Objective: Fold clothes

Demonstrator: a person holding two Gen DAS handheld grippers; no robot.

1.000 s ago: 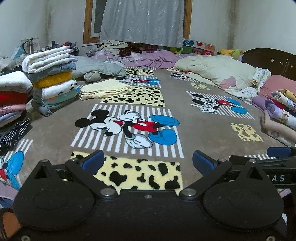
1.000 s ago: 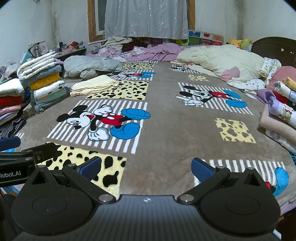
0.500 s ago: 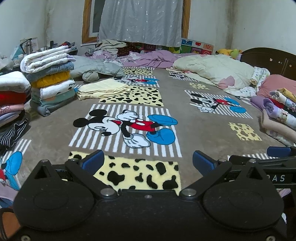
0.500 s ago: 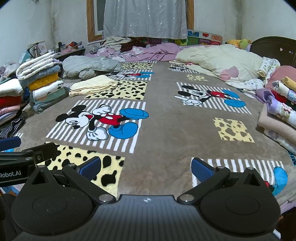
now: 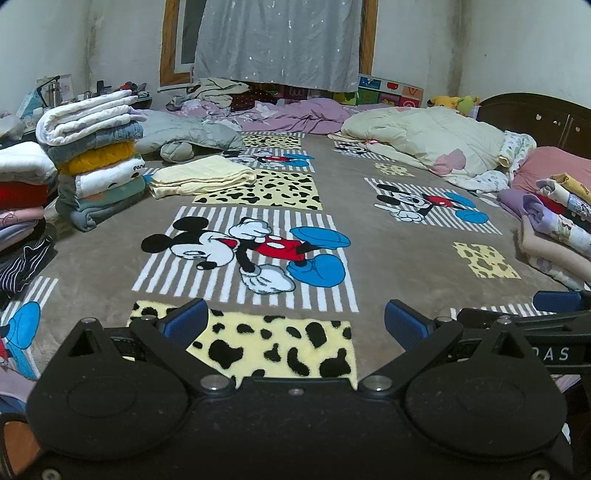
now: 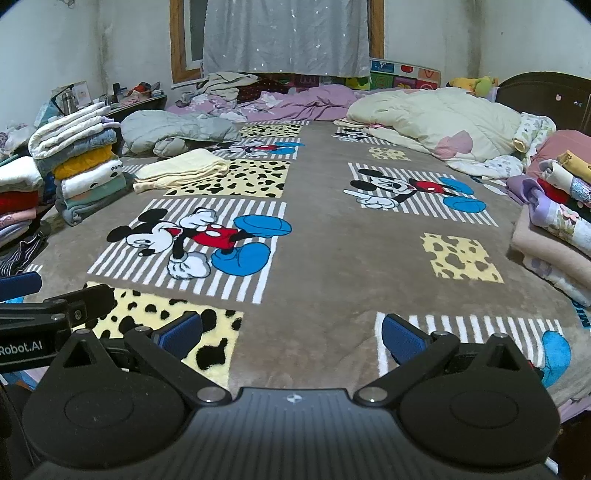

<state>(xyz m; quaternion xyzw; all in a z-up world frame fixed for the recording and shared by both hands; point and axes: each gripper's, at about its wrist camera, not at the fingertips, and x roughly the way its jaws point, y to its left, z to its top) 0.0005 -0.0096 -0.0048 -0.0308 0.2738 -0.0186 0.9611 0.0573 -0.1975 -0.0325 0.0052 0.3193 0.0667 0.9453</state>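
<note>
With folded stacks [image 5: 96, 162] at the left and a heap [image 6: 554, 221] waiting at the right, both the left gripper [image 5: 293, 325] and right gripper [image 6: 291, 334] hover spread, empty, over the bare blanket [image 5: 399, 258].

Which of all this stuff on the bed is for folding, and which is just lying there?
For the folding:
- left gripper, open, holding nothing
- right gripper, open, holding nothing
- folded stack
- yellow folded cloth
- loose clothes pile

Just lying about:
- cartoon mouse blanket
- cream quilt
- purple bedding
- yellow plush toy
- grey curtain
</note>
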